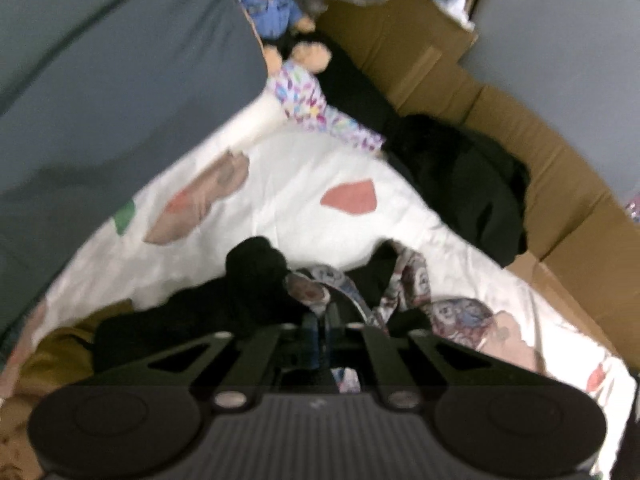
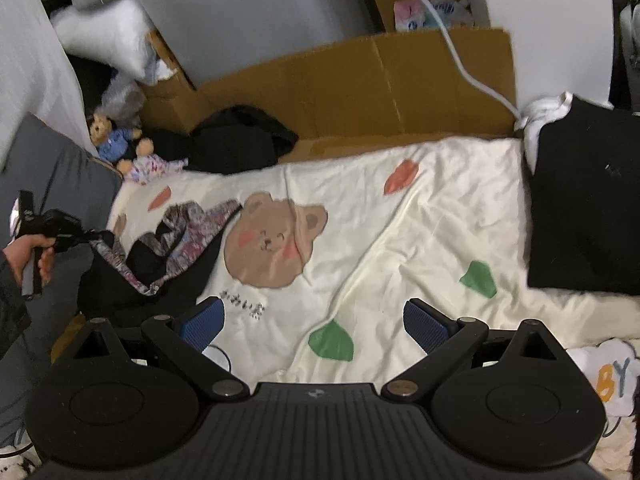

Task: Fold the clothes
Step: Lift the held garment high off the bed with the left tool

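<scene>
Cream bedding [image 1: 304, 176] printed with pink and green patches fills the left wrist view, with a brown cardboard box [image 1: 440, 76] from 12 to 3 o'clock and a teddy bear [image 1: 276, 12] in a blue shirt at 12. At 6 o'clock the left gripper [image 1: 320, 332] has its fingers pressed together on a patterned garment [image 1: 400, 292] with black lining, lifted off the bedding. From the right wrist view the same bedding shows a bear face [image 2: 276, 240]; a folded black garment [image 2: 588, 200] lies at 3 o'clock and a loose black heap [image 2: 236, 144] at 11. The patterned garment hangs at 9 o'clock from the left gripper, gripped by a hand [image 2: 28, 256]. The right gripper [image 2: 316, 328] hovers at 6 o'clock, blue pads [image 2: 204, 322] wide apart, empty.
</scene>
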Tool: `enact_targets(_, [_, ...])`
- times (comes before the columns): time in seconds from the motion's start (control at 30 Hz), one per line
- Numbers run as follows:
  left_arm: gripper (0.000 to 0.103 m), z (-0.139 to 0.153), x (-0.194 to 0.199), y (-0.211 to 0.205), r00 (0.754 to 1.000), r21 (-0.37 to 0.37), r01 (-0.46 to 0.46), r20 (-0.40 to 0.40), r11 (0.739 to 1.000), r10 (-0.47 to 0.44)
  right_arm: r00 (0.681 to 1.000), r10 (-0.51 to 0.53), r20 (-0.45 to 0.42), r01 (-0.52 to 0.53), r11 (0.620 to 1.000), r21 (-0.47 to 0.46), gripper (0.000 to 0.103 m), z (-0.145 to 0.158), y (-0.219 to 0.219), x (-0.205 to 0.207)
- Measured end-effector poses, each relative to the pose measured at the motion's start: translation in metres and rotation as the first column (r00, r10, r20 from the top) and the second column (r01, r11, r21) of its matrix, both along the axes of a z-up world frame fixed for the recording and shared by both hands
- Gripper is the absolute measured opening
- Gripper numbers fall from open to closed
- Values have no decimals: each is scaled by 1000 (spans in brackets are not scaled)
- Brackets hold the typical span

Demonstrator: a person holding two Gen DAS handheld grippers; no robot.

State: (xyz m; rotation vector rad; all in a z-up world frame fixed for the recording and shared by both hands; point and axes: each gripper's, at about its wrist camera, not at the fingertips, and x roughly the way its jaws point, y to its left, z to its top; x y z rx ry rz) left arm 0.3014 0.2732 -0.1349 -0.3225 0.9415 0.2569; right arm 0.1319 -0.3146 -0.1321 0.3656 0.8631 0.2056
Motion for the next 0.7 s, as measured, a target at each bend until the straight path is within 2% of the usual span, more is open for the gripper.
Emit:
enact_targets(0.2, [2, 49, -17, -12, 997, -20, 36, 74, 999, -35, 999, -21, 40, 20, 1000, 18, 99, 18, -10, -16])
enact_targets(0.3, [2, 74, -25, -29, 989, 0, 70, 129, 998, -70, 998, -32, 61, 30, 999, 27, 99, 27, -15, -23])
enact_targets(0.4, [2, 101, -36, -51, 974, -10, 131, 187, 991, -127, 996, -43, 80, 40, 999, 36, 99, 37, -19, -31])
enact_targets(0.7, [2, 143, -53, -100, 924, -44, 277, 287, 960, -253, 991, -60, 122, 52, 997, 65, 99, 53, -40, -55])
